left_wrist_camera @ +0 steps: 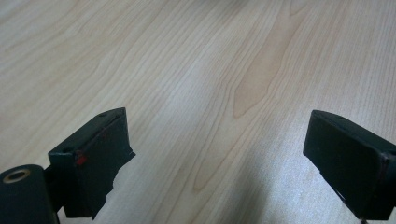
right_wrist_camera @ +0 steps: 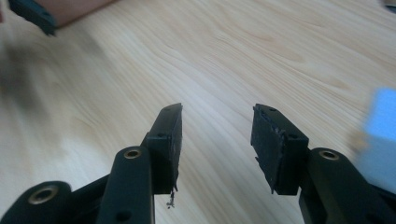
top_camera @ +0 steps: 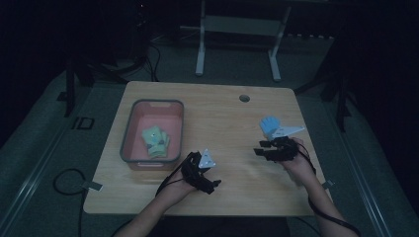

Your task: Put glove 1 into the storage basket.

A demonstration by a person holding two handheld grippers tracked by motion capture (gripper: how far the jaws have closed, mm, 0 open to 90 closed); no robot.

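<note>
**Operator:** Both claws first, from the high view. Left gripper [top_camera: 210, 170] hovers low over bare wood just right of the pink bin [top_camera: 129, 148], which already holds greenish folded pieces [top_camera: 155, 140]. Right gripper [top_camera: 264, 148] sits near the table's right side, with the blue item [top_camera: 269, 124] just beyond it, close to its grey plate.

**Trainee:** Does either claw hold anything?

**Operator:** No. Left gripper view: the left gripper [left_wrist_camera: 219, 140] has its jaws spread wide with nothing but the wooden tabletop [left_wrist_camera: 201, 70] between them. Right gripper view: the right gripper [right_wrist_camera: 217, 135] stands at a middling gap, also empty, and the blue item [right_wrist_camera: 380, 130] lies blurred at the right edge, outside the jaws and beside the right one.

**Trainee:** Which step is this, then?

**Operator:** I judge it the approach to the next pickup: the blue item looks like the next piece for the bin, and the right claw is beside it, not yet around it.

**Trainee:** And the next move?

**Operator:** I would swing the right claw toward the blue item until it sits between the jaws, lower, then close. A gap this moderate may need widening first, since the item's width is hard to read through the blur.
</note>
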